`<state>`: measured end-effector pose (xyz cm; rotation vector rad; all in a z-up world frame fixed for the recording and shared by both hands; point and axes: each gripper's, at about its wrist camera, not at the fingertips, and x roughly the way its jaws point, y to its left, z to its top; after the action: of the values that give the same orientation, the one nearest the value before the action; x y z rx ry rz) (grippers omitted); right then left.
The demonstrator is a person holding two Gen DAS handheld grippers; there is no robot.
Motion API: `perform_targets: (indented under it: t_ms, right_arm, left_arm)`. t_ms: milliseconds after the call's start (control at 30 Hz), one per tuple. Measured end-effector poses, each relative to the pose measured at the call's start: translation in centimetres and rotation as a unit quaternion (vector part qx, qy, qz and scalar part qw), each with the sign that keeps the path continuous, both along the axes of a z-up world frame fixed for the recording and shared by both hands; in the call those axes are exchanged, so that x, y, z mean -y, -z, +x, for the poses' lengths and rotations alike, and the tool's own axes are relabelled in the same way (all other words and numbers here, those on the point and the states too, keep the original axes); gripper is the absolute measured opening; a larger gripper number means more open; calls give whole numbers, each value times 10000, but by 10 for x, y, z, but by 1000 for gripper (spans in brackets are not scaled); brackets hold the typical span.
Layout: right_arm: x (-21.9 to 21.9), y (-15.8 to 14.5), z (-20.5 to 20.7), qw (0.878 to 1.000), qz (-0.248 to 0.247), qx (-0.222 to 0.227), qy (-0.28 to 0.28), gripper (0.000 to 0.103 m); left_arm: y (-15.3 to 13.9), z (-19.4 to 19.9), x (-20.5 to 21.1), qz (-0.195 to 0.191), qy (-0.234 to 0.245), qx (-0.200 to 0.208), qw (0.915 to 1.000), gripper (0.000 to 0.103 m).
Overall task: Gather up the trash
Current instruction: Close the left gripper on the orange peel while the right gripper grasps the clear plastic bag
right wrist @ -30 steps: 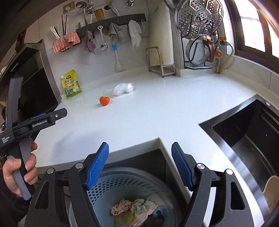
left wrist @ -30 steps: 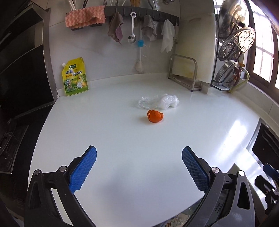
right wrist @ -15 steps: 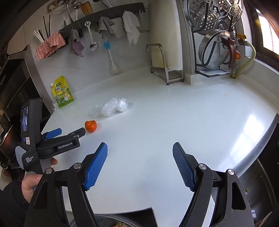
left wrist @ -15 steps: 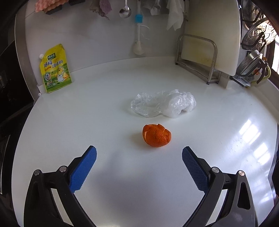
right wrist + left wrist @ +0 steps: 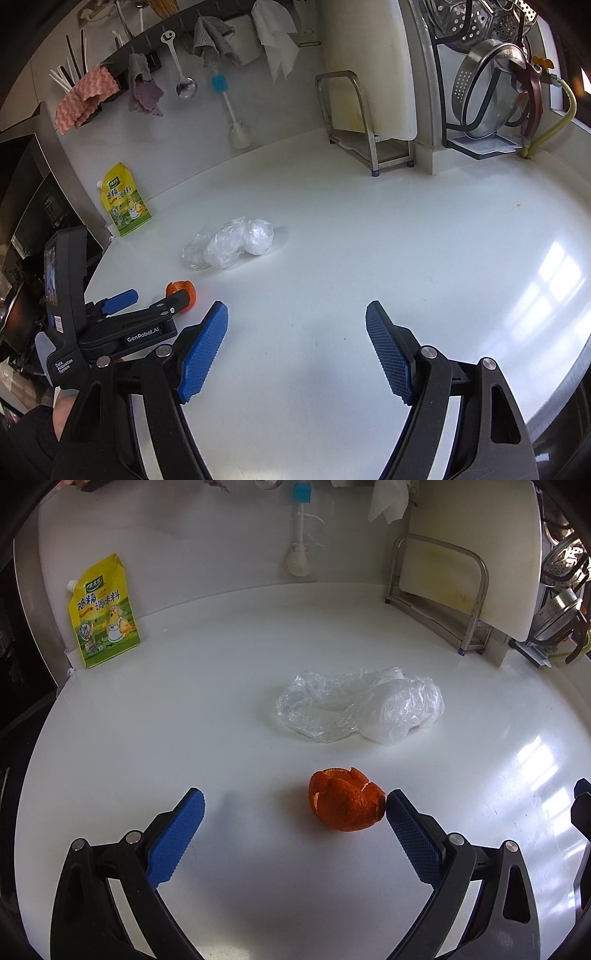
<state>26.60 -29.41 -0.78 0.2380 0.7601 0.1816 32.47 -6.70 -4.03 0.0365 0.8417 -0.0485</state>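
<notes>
Left wrist view: the orange peel (image 5: 345, 803) sits on the white worktop (image 5: 184, 709) inside the wide-open left gripper (image 5: 295, 814), beside its right finger.

In the right wrist view the left gripper's black finger (image 5: 171, 306) hides part of the orange peel cup (image 5: 183, 288). The left wrist view's top edge cuts off the hanging white cloth (image 5: 386, 500). The yellow seasoning pouch's (image 5: 125, 201) small print is unreadable.
</notes>
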Motion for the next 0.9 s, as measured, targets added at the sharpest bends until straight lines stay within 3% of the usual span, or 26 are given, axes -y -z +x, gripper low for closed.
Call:
perform_targets:
  t_ms: [133, 200, 400, 900]
  right_arm:
    - [-3, 1, 11, 10000, -3, -33, -19, 74]
    - [-5, 1, 15, 10000, 11, -24, -35, 74]
    - [-18, 1, 31, 9998, -60, -27, -173, 74]
    - [-83, 2, 92, 9942, -652, 120, -841, 78]
  left_arm:
    - [-1, 3, 9, 201, 90, 33, 9998, 91]
    - [1, 5, 9, 76, 187, -54, 9998, 71]
    - [-3, -1, 7, -54, 418, -6, 9991, 33]
    - [-19, -11, -67, -197, 70, 312, 9993, 26]
